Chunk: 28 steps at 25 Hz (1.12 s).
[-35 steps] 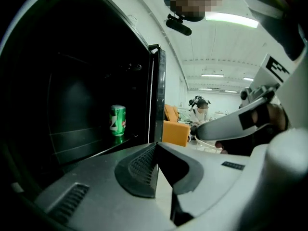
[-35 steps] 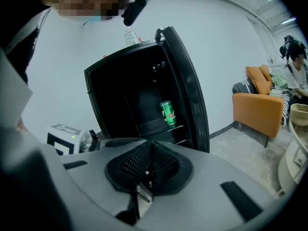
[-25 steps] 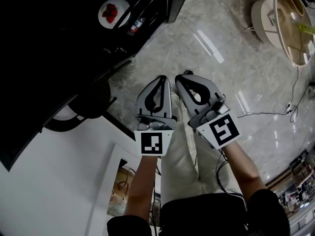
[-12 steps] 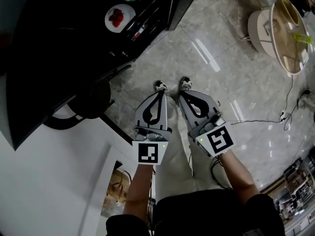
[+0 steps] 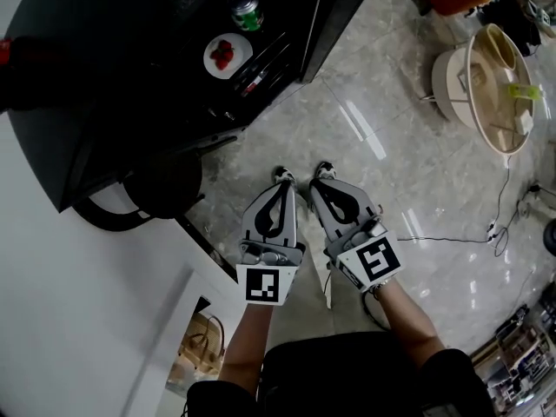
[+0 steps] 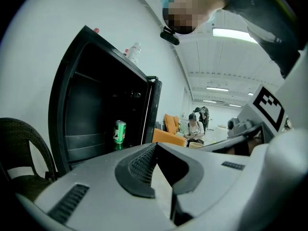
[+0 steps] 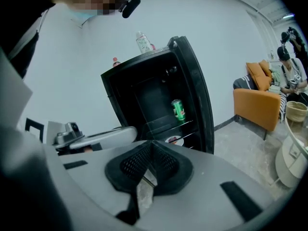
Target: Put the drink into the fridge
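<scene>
We hold both grippers side by side in front of the tall black fridge (image 5: pixel 104 59), well out from its open front. The left gripper (image 5: pixel 283 188) has its jaws pressed fully together with nothing between them. The right gripper (image 5: pixel 318 186) is likewise closed and empty. The drink, a green metal can (image 5: pixel 247 10), stands upright on a glass shelf inside the fridge. A small white plate of red fruit (image 5: pixel 228 53) sits on the shelf just below it. We therefore judge the task's aim to be met: the can is in the fridge and neither tool has hold of it. Closed, empty jaws kept well apart from the fridge suit a pause more than a reach, since we would want them spread to take anything. The fridge front stands open. Shutting it may be what is left, though the task sentence does not ask for that.
</scene>
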Motion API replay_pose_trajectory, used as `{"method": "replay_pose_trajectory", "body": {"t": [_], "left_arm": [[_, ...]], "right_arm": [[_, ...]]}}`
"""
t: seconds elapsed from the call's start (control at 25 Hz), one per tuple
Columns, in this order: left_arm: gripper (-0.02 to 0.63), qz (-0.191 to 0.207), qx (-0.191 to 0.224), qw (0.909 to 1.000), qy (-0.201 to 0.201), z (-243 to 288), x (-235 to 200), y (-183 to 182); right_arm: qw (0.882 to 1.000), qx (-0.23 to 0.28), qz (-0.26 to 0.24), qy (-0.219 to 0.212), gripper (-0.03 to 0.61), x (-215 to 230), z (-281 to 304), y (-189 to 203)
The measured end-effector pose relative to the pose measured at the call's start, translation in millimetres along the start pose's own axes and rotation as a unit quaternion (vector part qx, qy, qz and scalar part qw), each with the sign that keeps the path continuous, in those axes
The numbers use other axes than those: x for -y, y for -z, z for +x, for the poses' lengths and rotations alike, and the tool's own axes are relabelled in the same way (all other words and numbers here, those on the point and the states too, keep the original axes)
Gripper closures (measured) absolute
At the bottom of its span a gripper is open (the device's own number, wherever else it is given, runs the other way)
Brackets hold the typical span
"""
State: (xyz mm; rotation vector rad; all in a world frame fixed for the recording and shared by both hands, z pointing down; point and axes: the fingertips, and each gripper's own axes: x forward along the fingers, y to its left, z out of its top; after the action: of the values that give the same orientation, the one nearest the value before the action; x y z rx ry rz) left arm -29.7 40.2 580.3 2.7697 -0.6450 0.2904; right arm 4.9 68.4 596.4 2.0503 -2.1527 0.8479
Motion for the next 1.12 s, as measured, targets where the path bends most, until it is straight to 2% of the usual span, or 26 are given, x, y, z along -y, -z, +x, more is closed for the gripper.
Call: {"method": "replay_pose_trajectory", "body": {"t": [0.24, 0.44, 1.12], "left_arm": [[0.603, 0.007, 0.026, 0.9996, -0.010, -5.3, -0.6, -32.3], [0.603, 0.029, 0.045, 0.9985, -0.010, -11.8, -0.7, -60.6], [0.604, 0.055, 0.118, 0.9913, -0.020, -40.3, 14.6, -197.4]], "right_arm": [[1.000, 0.023, -0.001, -0.009, 0.565, -13.1, -1.5, -21.7], [0.999, 0.042, -0.016, -0.024, 0.565, -25.8, -1.8, -44.4], [0.991, 0.106, -0.065, -0.052, 0.565, -76.4, -41.3, -177.6]]}}
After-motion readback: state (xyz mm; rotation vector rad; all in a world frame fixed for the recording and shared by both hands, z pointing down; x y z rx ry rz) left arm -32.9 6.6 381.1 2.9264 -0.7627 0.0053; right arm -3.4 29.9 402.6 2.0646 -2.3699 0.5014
